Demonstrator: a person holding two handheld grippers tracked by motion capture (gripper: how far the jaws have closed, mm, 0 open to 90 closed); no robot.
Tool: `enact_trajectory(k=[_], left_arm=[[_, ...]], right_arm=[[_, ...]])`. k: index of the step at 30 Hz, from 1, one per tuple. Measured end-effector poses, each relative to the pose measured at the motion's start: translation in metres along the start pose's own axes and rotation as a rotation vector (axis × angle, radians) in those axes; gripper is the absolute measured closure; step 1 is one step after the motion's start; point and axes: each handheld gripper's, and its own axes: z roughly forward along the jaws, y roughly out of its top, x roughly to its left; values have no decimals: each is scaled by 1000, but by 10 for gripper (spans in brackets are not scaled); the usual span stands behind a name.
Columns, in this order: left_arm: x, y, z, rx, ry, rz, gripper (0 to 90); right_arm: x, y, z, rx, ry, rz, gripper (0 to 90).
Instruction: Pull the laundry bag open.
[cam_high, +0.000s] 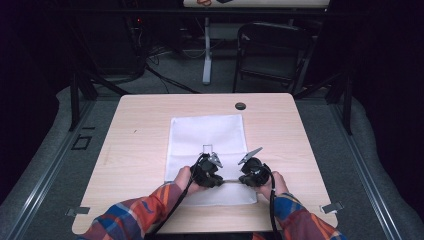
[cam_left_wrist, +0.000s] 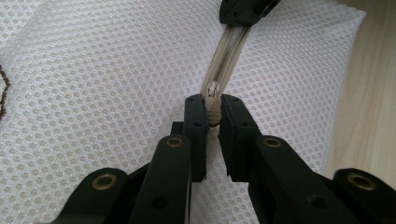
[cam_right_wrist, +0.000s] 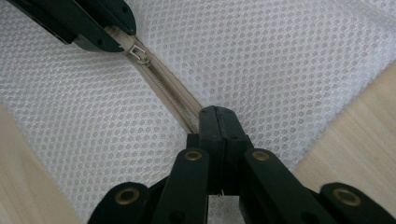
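White mesh bag (cam_high: 207, 145) lay mid-frame on the wooden bench (cam_high: 135, 140), dark room behind. Left gripper (cam_left_wrist: 212, 112) gripped the zipper pull (cam_left_wrist: 213, 100) at centre. Right gripper (cam_right_wrist: 217, 119) pinched the zipper tape (cam_right_wrist: 170, 95) at lower centre; a hard tug could probably slip it free.

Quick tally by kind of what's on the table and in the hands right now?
Mesh bag: 1
Zipper: 1, with 1 slider
Grippers: 2, left gripper and right gripper
Table: 1
Total: 6
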Motion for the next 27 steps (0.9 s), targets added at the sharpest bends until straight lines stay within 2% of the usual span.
enact_trajectory(k=[16, 26, 27], left_arm=[[-3, 1, -4, 3, 16, 31, 818], [-3, -1, -7, 8, 23, 25, 818], [-1, -2, -8, 11, 12, 23, 818]], right_arm=[[-1, -1, 0, -3, 6, 14, 900], [-2, -1, -1, 1, 14, 25, 900], [-2, -1, -1, 3, 15, 25, 900]])
